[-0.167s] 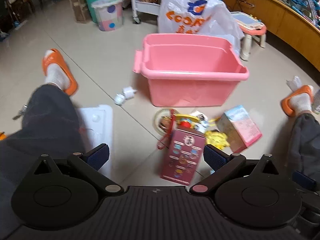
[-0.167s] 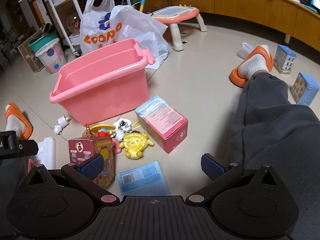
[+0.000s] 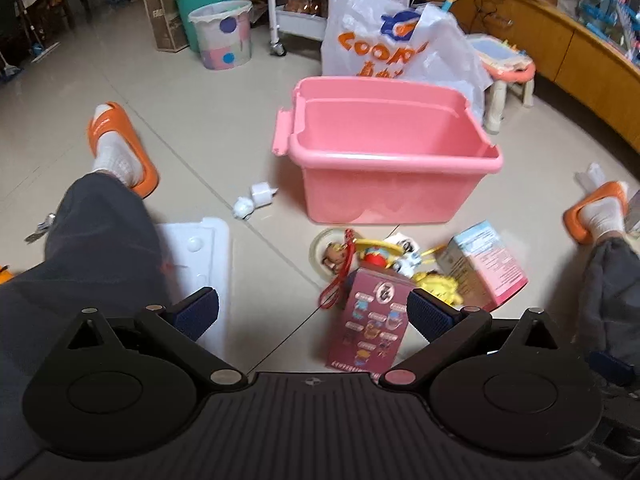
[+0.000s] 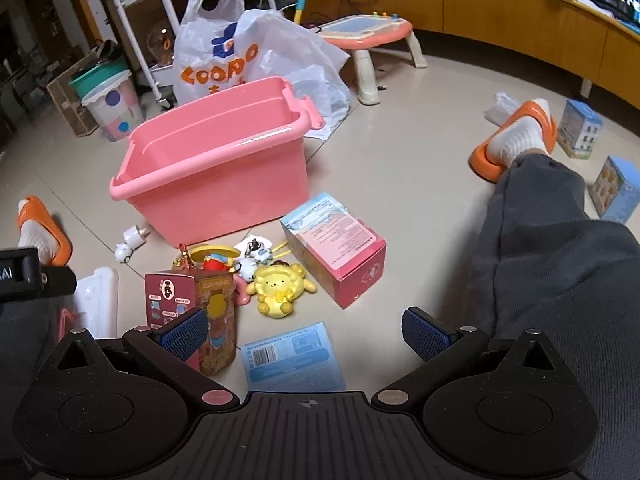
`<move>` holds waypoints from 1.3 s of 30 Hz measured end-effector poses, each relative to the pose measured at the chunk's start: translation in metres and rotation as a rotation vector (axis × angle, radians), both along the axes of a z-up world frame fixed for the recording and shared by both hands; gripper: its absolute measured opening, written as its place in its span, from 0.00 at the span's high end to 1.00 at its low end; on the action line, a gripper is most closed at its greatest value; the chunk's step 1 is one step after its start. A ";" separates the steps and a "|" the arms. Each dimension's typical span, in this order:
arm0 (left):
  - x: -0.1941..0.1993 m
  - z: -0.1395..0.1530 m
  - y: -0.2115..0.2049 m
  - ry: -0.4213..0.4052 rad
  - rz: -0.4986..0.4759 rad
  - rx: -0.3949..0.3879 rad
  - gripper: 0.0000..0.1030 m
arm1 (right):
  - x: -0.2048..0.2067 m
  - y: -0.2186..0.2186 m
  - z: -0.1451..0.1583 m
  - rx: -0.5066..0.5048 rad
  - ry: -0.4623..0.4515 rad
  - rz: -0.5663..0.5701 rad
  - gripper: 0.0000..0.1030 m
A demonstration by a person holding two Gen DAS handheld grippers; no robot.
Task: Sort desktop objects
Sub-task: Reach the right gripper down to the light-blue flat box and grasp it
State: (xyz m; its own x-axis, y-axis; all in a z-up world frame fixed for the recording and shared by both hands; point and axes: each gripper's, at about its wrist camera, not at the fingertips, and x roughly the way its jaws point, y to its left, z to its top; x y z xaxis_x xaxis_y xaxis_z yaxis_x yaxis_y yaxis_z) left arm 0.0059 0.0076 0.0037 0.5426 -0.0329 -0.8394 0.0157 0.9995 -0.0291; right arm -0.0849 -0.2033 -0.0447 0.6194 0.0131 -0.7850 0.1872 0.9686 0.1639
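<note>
An empty pink plastic bin (image 3: pixel 384 152) (image 4: pixel 216 168) stands on the tiled floor. In front of it lie a maroon toy box (image 3: pixel 368 320) (image 4: pixel 192 312), a pink and blue box (image 3: pixel 486 264) (image 4: pixel 334 246), a yellow plush toy (image 4: pixel 280 286), a flat blue packet (image 4: pixel 292 356) and small figures (image 3: pixel 372 254). My left gripper (image 3: pixel 312 316) is open above the floor, its right finger beside the maroon box. My right gripper (image 4: pixel 306 334) is open over the blue packet, holding nothing.
The person's legs and orange slippers (image 3: pixel 120 148) (image 4: pixel 516 136) flank the pile. A white foam tray (image 3: pixel 200 252) lies left. A white shopping bag (image 4: pixel 240 56), a small stool (image 4: pixel 368 36) and bins (image 3: pixel 220 32) stand behind. Two blue boxes (image 4: pixel 616 188) lie at the right.
The left gripper has shifted slightly, so the maroon box sits closer to its right finger. The right gripper has barely moved.
</note>
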 end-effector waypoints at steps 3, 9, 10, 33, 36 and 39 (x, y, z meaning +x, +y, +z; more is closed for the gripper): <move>0.002 0.000 0.005 -0.016 -0.006 -0.019 0.00 | 0.004 0.005 -0.003 -0.021 0.021 0.024 0.00; -0.003 -0.008 0.022 -0.064 0.041 -0.078 0.00 | 0.015 0.012 -0.012 -0.052 0.073 0.073 0.01; -0.002 -0.008 0.025 -0.069 0.048 -0.086 0.00 | 0.018 0.014 -0.016 -0.061 0.084 0.078 0.01; 0.003 -0.038 0.027 0.036 0.060 -0.036 0.00 | 0.062 0.036 -0.109 -0.128 0.378 0.256 0.09; 0.003 -0.038 0.027 0.040 0.059 -0.036 0.00 | 0.063 0.037 -0.117 -0.129 0.395 0.255 0.09; 0.002 -0.038 0.025 0.034 0.051 -0.032 0.00 | 0.065 0.039 -0.127 -0.144 0.427 0.259 0.11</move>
State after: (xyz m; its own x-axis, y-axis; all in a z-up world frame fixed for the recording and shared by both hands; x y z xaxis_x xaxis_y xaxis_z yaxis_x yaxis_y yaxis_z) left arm 0.0081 0.0329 -0.0346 0.5153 -0.0329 -0.8564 -0.0373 0.9975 -0.0607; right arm -0.0197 -0.1643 -0.1716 0.2338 -0.0028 -0.9723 -0.0408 0.9991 -0.0126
